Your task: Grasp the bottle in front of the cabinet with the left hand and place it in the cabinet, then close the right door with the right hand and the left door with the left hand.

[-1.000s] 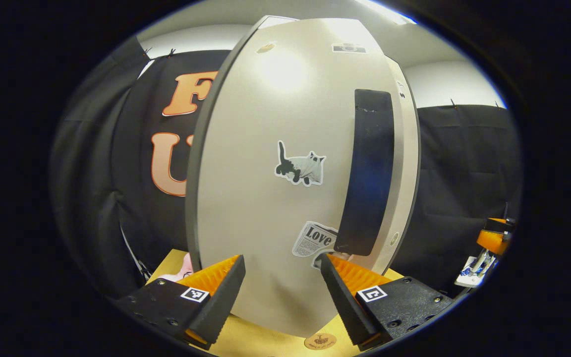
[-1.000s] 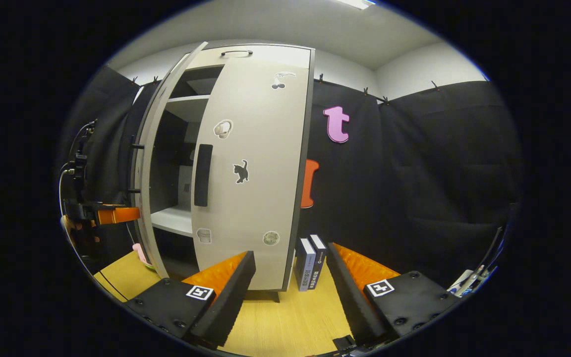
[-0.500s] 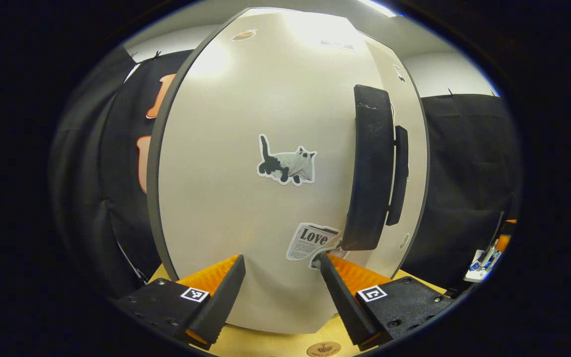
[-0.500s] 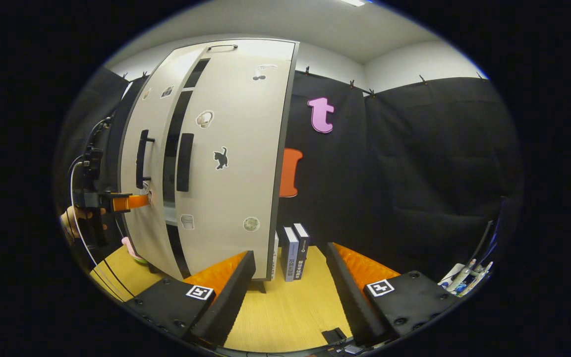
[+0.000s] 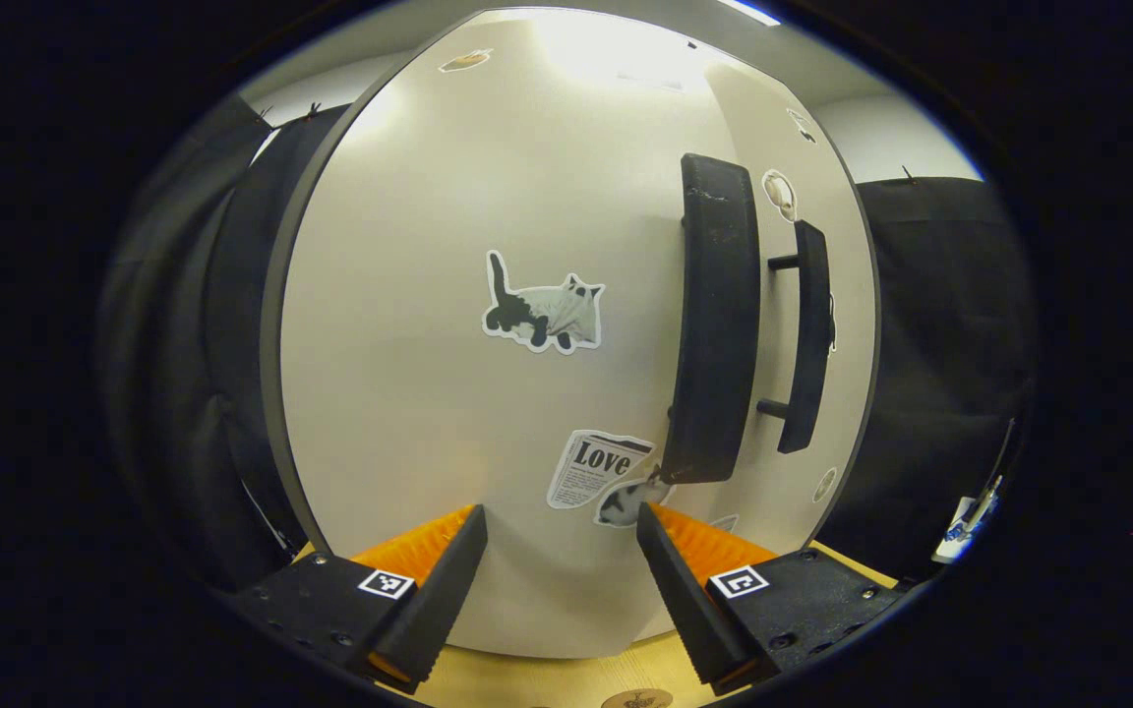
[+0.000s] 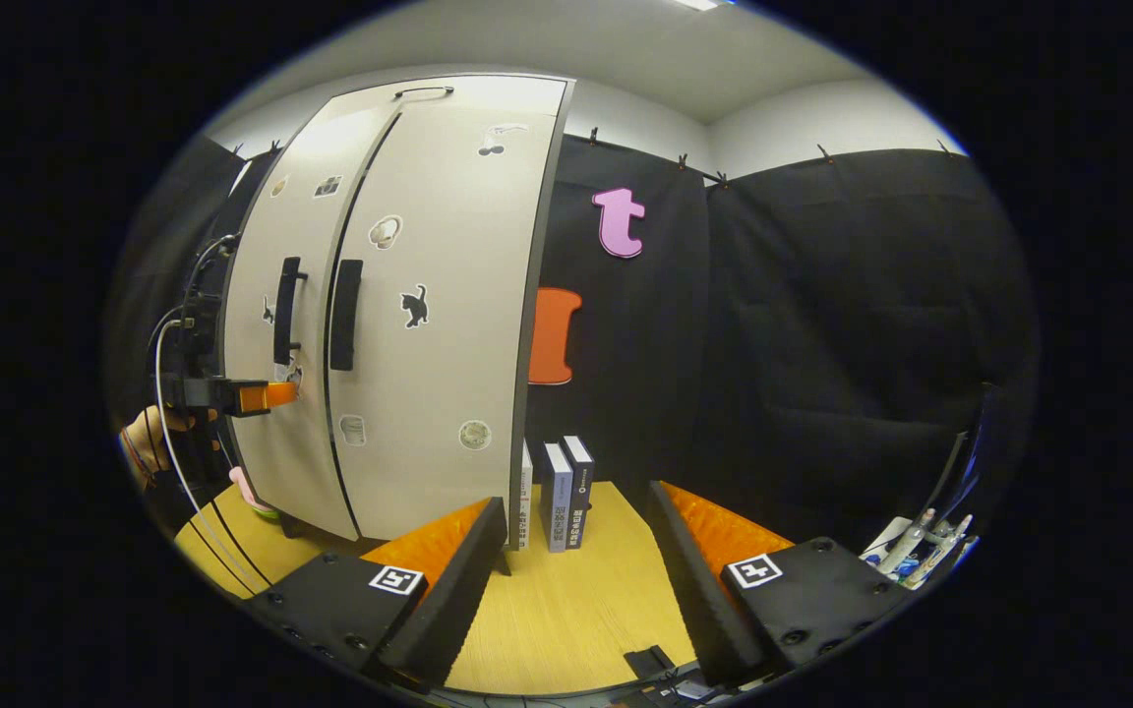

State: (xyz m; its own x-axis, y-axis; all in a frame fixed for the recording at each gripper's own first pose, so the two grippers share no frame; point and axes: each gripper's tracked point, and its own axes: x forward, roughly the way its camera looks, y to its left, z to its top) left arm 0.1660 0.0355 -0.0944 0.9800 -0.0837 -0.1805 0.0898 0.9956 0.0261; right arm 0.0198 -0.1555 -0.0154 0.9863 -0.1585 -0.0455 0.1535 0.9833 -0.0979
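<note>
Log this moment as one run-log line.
stage: doors shut | left gripper: jaws open, against left door | right gripper: jaws open, empty, back from cabinet | right door: closed

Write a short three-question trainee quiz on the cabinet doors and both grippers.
1. True or false: both cabinet doors look shut in the right gripper view.
2. Which hand-held gripper is at the left door? A) left B) right
3. Fill in: the books stand on the table to the ___ of the cabinet in the right gripper view.

Key: 1 true; 2 A, the left hand-held gripper, open, up against the door; the right hand-held gripper hangs back, open; 3 right.
</note>
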